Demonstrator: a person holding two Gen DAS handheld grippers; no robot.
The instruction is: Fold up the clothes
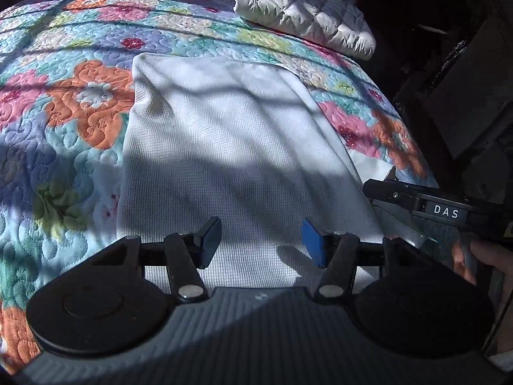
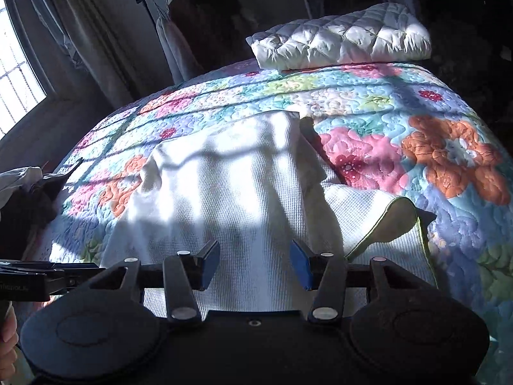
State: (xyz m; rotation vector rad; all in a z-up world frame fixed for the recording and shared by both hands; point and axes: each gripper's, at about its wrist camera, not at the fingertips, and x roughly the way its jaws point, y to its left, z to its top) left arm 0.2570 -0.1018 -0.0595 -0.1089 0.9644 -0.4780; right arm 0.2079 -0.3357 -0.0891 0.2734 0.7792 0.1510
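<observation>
Fold in progress: white waffle-knit garment [image 2: 231, 199] on floral quilt [image 2: 416, 147]. Your 2 grippers, left [image 1: 261, 242] and right [image 2: 255, 264], hover spread, empty; next, pinch near hem corners.

The cloth [image 2: 231, 192] lies on the quilt [image 2: 416, 147] near the bed's front edge; the pillow [image 2: 340, 38] sits behind it, well apart.

left gripper [image 1: 261, 243]: jaws apart, holding nothing; right gripper [image 2: 255, 264]: same
</observation>
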